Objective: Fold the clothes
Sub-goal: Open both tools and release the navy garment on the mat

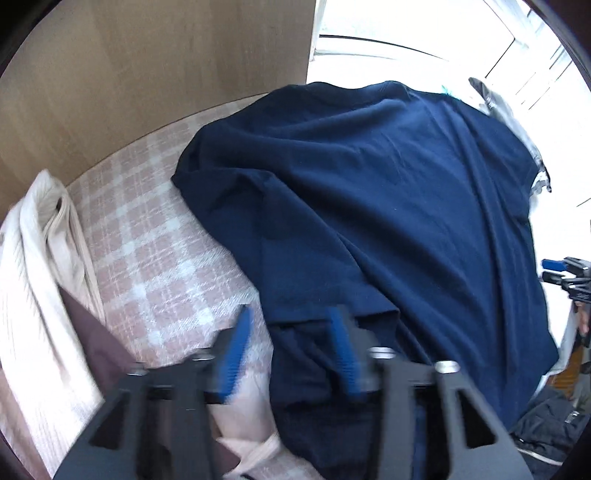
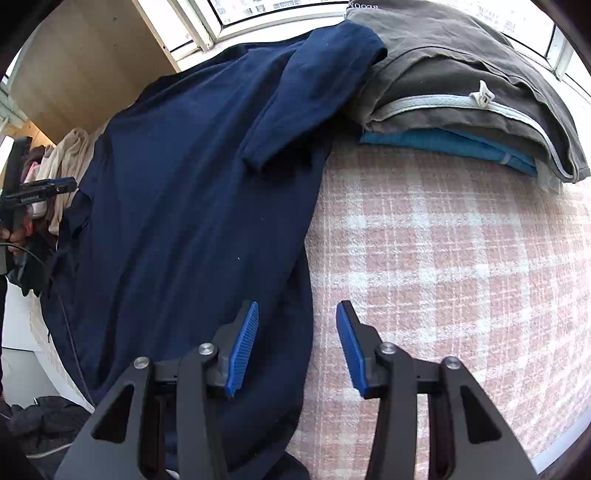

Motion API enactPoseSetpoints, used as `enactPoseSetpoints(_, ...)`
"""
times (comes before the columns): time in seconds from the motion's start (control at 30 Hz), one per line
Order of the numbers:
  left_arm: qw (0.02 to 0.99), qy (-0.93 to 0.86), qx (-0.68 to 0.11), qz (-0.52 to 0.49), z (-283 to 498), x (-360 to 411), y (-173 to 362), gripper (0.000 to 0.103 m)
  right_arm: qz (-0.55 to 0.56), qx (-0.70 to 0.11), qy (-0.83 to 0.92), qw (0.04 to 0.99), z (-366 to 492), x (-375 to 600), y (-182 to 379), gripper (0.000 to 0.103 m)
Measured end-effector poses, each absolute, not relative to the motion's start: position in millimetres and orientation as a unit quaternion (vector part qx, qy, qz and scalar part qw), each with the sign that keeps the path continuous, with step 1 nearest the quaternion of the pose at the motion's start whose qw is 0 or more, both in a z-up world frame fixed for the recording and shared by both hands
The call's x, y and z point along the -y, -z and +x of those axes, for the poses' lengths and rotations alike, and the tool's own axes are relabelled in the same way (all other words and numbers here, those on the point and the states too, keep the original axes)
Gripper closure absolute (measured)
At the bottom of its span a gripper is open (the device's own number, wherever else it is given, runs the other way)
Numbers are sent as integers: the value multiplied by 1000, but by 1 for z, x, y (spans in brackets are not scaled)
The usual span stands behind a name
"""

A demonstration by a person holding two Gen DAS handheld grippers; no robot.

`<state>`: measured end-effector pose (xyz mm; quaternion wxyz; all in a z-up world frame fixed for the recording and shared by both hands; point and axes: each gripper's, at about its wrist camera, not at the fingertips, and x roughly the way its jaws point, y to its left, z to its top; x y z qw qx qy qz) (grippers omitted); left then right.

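Under me is a bed cover [image 2: 461, 258] in pink and white check. A plain wooden panel [image 1: 147, 74] stands along its far edge, and beside that a bright window [image 2: 258, 7] with white frames. Down past the bed's near edge I can see a dark padded jacket [image 2: 44, 421] lying crumpled on the floor, beside something white I can't make out.

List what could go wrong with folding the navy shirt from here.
1. The navy shirt has one sleeve lying up against the folded grey stack; pulling the shirt may drag that pile apart.
2. The shirt's near hem hangs over the edge of the checked blanket; it may slide off.
3. Both the left gripper and right gripper are open at opposite side edges; an uneven pinch would skew the fold.
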<state>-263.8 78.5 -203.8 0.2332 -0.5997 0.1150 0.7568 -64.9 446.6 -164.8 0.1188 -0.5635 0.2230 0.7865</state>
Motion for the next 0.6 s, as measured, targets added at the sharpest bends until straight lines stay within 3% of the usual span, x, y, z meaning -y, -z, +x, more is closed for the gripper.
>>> enactPoseSetpoints(0.13,227,-744,-121,-616,-274,-81,223,52,-563,-205,-791,121,-67,-442,160,59)
enactPoseSetpoints(0.17,222,-742,-129,-619,-275,-84,228,56,-563,-201,-792,123,-68,-442,160,59)
enactPoseSetpoints(0.2,218,-742,-131,-620,-276,-85,230,65,-564,-195,-792,128,-69,-442,159,59)
enactPoseSetpoints(0.23,214,-742,-133,-621,-277,-85,232,84,-565,-193,-791,131,-70,-442,160,59)
enactPoseSetpoints(0.33,211,-750,-131,-613,-277,-81,224,94,-569,-194,-787,134,-73,-445,164,59)
enactPoseSetpoints(0.6,204,-778,-137,-578,-269,-51,180,98,-577,-190,-785,125,-86,-435,177,58)
